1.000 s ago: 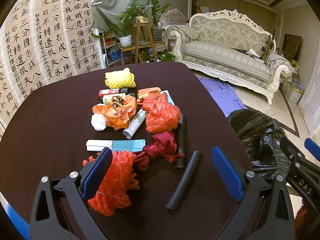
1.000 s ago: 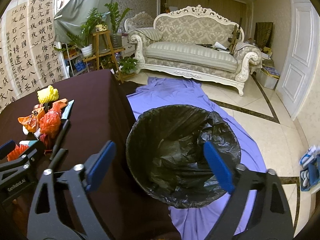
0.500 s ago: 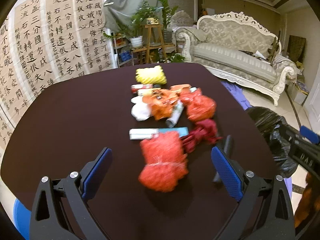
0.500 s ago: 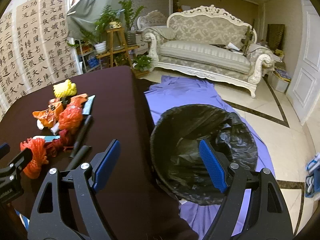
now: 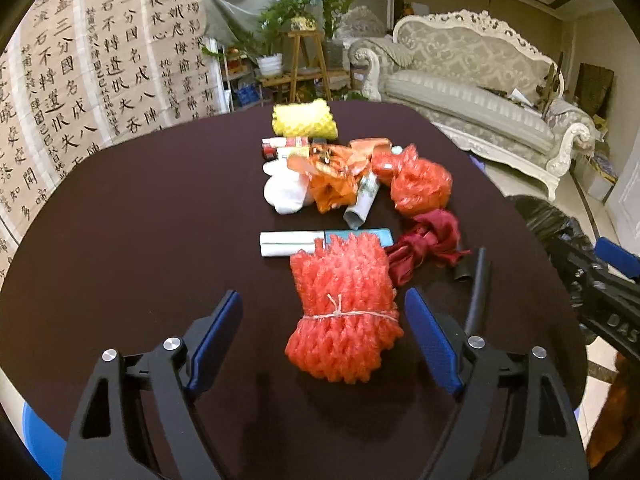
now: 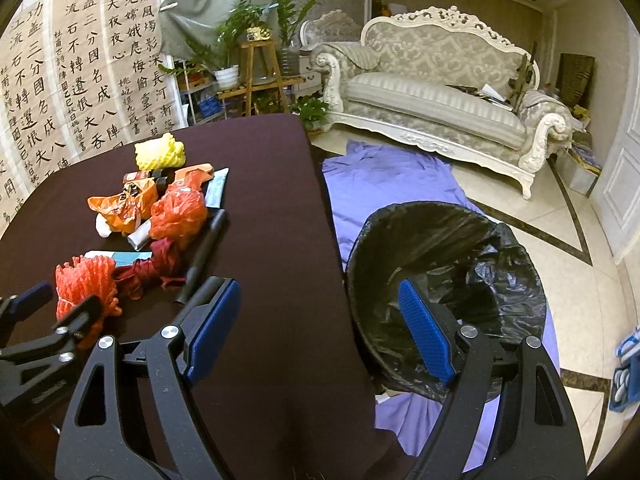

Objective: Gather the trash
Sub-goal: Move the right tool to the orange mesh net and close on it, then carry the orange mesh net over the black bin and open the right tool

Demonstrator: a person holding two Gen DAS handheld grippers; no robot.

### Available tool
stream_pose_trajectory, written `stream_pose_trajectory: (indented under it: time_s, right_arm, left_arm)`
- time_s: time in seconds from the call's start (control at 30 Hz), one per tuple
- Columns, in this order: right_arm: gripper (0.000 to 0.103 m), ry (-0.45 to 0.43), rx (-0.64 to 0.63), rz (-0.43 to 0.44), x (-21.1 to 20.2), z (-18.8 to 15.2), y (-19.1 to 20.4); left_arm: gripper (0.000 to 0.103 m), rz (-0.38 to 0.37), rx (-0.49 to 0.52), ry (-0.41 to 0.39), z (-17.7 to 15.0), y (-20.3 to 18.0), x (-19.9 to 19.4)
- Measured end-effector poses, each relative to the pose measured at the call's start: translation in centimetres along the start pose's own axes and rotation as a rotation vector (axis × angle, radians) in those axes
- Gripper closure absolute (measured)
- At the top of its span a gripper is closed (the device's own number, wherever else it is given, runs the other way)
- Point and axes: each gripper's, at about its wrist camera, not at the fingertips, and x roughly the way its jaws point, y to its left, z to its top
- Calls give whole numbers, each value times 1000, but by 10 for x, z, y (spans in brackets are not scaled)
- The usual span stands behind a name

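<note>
Jaws of left gripper point(image 5: 324, 330) gape around red foam net point(image 5: 344, 308), seemingly untouched.

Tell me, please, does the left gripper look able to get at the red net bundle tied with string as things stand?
Probably yes. The left gripper is open, its jaws standing either side of the red net bundle, which lies on the table with nothing covering its near end.

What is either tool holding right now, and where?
Nothing. The left tool is open around the red net bundle; the right tool is open, empty.
</note>
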Motion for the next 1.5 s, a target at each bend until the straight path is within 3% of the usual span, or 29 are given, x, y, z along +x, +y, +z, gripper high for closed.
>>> stream_pose_trajectory:
  time_s: [0.1, 0.37, 0.7, 0.87, 0.97, 1.2, 1.5]
  right_arm:
    - [24, 10, -13, 10, 1, 0, 8]
    - [26, 41, -68, 55, 11, -6, 39]
    - [31, 96, -138, 92, 23, -15, 81]
    - [41, 117, -138, 89, 25, -21, 81]
    - [52, 116, -126, 81, 24, -21, 76]
    - [89, 103, -101, 57, 22, -22, 59]
    - [91, 81, -87, 51, 16, -22, 43]
  left_arm:
    - [45, -7, 18, 31, -2, 4, 7]
    - [49, -3, -12, 25, -8, 24, -2]
    - [49, 54, -65, 1, -11, 57, -11]
    - [49, 51, -86, 12, -11, 64, -10]
    - [49, 44, -88, 11, -12, 64, -10]
    - [49, 38, -89, 8, -10, 59, -11]
    - [50, 9, -73, -30, -7, 50, -21]
